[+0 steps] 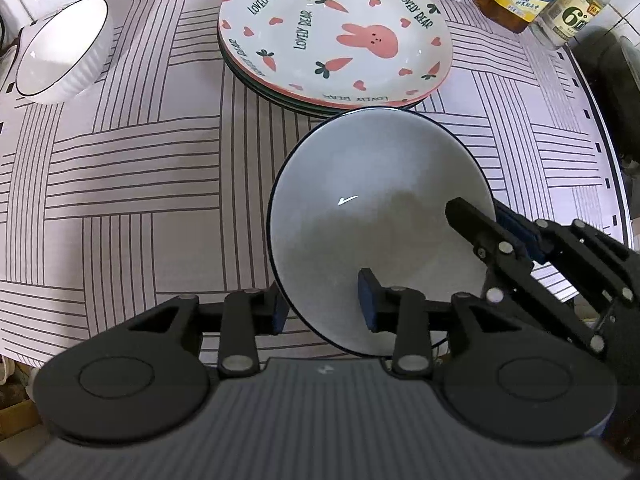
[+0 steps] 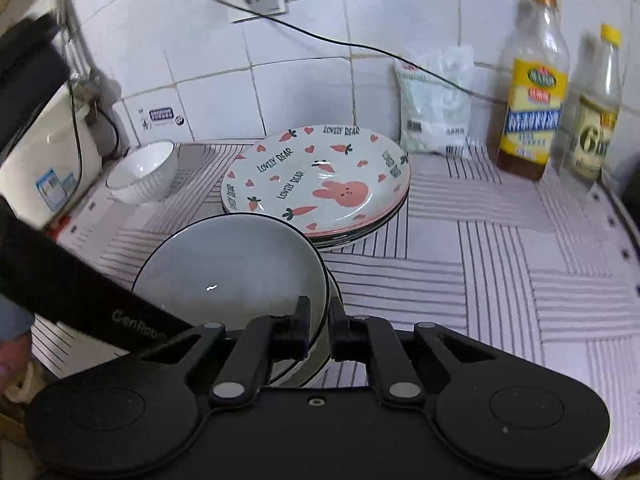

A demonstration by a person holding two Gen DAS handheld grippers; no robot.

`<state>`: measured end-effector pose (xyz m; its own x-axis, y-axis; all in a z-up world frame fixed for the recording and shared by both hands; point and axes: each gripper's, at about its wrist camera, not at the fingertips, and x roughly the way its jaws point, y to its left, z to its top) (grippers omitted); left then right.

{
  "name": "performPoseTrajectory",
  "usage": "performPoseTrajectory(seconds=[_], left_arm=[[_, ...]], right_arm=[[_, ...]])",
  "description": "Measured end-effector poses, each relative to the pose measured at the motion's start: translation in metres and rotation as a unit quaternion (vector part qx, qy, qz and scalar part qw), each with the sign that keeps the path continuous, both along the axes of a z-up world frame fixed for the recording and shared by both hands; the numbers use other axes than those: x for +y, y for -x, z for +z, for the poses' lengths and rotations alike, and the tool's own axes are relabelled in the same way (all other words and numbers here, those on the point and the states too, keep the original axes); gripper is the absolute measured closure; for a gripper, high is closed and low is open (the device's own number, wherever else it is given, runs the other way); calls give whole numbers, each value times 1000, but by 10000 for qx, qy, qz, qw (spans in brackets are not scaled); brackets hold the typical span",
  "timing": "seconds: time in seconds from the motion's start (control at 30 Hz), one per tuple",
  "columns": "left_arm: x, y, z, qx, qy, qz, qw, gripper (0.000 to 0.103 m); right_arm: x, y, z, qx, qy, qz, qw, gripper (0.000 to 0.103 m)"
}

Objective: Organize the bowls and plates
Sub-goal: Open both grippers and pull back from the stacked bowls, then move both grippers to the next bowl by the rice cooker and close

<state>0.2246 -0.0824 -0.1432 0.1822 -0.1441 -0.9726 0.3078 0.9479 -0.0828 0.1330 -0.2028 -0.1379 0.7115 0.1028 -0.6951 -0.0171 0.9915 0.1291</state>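
Note:
A grey bowl with a dark rim [image 1: 360, 208] [image 2: 232, 268] is tilted above the striped mat. My left gripper [image 1: 324, 308] straddles its near rim with a wide gap, one pad outside and one inside, not pinching. My right gripper [image 2: 319, 320] is shut on the bowl's right rim; it shows in the left wrist view [image 1: 486, 216]. In the right wrist view a second rim shows beneath the bowl. A stack of plates topped by a bunny plate [image 1: 336, 36] [image 2: 316, 180] lies beyond. A white ribbed bowl [image 1: 60, 52] [image 2: 142, 172] sits far left.
Two bottles [image 2: 532, 84] [image 2: 596, 108] and a white bag [image 2: 436, 104] stand at the tiled back wall. A rice cooker [image 2: 44, 148] with cables is at the left. A dark pan [image 1: 616, 76] sits at the right edge of the mat [image 1: 140, 184].

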Motion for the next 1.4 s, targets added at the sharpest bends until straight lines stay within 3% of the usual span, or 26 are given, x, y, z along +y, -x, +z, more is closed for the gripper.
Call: performPoseTrajectory(seconds=[0.2,0.33,0.43,0.53,0.67,1.0,1.4], left_arm=[[0,-5,-1,-13,34,16,10000,68],[3,-4,-1,-27,124,30,9999,68],[5,-1,4,-122,184,44,9997,68],[11,4,12,-344,68,71,9994,60],[20,8,24,-534,17,116,9985,53],[59,21,60,-913,172,371,9950,45],[106,24,90,-1297,23,714,9890,40]], right_arm=[[15,-1,0,-206,913,164,9955,89],[2,-4,-1,-108,429,24,9990,89],[5,-3,-2,-63,517,126,9986,88],[4,0,2,-52,390,84,9992,85],[1,6,13,-154,212,76,9996,61],[20,20,53,-672,359,524,9957,44],[58,16,78,-999,227,929,9904,41]])
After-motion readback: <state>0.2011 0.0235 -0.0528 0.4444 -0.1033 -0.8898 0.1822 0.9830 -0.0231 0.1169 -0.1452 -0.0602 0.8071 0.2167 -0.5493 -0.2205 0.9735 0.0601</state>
